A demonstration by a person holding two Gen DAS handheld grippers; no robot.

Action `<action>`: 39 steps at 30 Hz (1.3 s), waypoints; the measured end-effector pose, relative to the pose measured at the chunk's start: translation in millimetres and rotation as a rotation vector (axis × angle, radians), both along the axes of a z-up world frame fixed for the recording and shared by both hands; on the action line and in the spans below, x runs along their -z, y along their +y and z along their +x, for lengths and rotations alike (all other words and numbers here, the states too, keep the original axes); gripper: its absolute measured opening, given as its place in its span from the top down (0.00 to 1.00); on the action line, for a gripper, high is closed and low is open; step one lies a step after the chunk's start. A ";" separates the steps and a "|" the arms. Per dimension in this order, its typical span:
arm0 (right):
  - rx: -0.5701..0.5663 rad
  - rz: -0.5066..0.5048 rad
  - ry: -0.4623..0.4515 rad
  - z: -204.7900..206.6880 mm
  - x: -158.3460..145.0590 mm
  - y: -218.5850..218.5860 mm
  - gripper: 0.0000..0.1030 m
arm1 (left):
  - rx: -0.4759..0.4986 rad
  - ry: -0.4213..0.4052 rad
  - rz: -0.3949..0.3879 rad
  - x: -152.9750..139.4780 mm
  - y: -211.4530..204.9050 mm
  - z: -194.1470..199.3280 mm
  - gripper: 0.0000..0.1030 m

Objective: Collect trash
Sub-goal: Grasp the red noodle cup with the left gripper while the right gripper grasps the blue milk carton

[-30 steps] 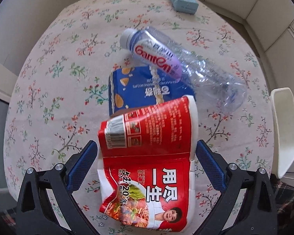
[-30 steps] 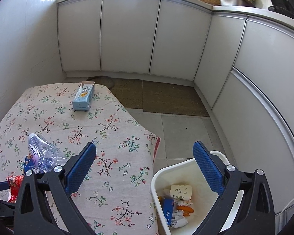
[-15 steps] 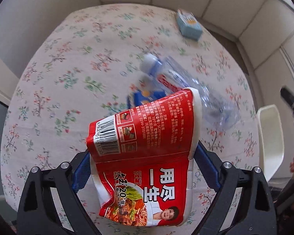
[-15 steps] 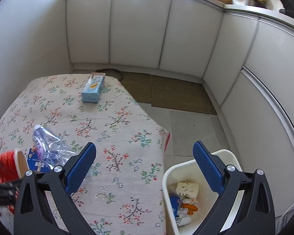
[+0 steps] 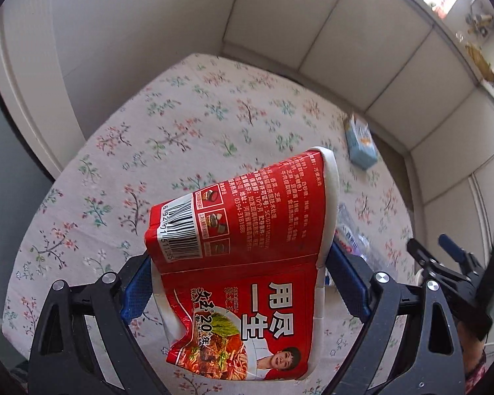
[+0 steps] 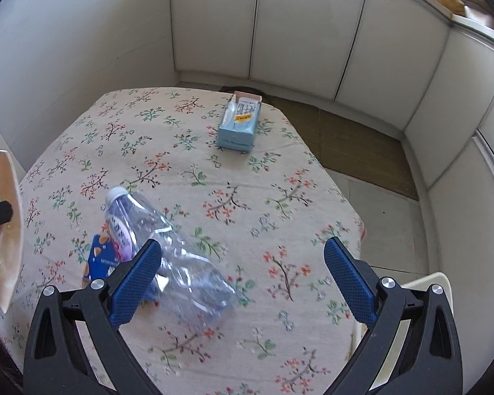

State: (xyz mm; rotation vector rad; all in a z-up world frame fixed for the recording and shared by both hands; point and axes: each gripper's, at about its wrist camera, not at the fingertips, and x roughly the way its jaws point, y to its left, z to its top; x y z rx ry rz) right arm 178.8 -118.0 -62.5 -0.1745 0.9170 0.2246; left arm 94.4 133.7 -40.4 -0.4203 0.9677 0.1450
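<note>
The crushed red instant-noodle cup (image 5: 243, 263) was pinched between the blue pads of the left gripper (image 5: 243, 283) and filled the lower centre of the left wrist view. One second earlier it had lain on the floral cloth of the counter (image 5: 187, 138) over the blue snack packet; half a second earlier it was already rising. By this moment it was clear of the cloth, with open tablecloth visible beneath and behind it. In the right wrist view its white rim and red wall (image 6: 3, 230) appeared at the left edge of the frame, raised above the surface.

The lift meant that one piece of trash was secured and, as a judgement, ready to be carried to the white bin (image 6: 428, 279), whose rim showed at the lower right of the right wrist view beyond the counter edge.

The right gripper (image 6: 243, 279) stood spread and empty. Over the same second its view had swung from the bin and floor toward the counter, so that the crumpled clear plastic bottle (image 6: 168, 256) lay just ahead of its left pad. The blue snack packet (image 6: 98, 261), uncovered by the lift, lay touching the bottle at lower left. The light-blue carton (image 6: 238, 125) rested well apart at upper centre. These three items remained to be collected.
</note>
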 end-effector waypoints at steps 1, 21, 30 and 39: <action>0.006 -0.004 0.007 11.2 0.7 5.7 0.07 | -0.010 -0.016 -0.008 -3.4 3.7 -0.9 0.14; 0.197 0.072 0.183 214.9 58.8 41.7 0.07 | -0.036 -0.042 -0.174 4.5 22.2 5.7 0.14; 0.198 0.077 0.221 236.6 84.2 45.8 0.10 | -0.049 0.000 -0.191 20.8 21.9 17.2 0.14; 0.128 0.103 0.170 207.8 55.3 46.0 0.45 | -0.063 -0.013 -0.173 15.7 14.3 16.0 0.14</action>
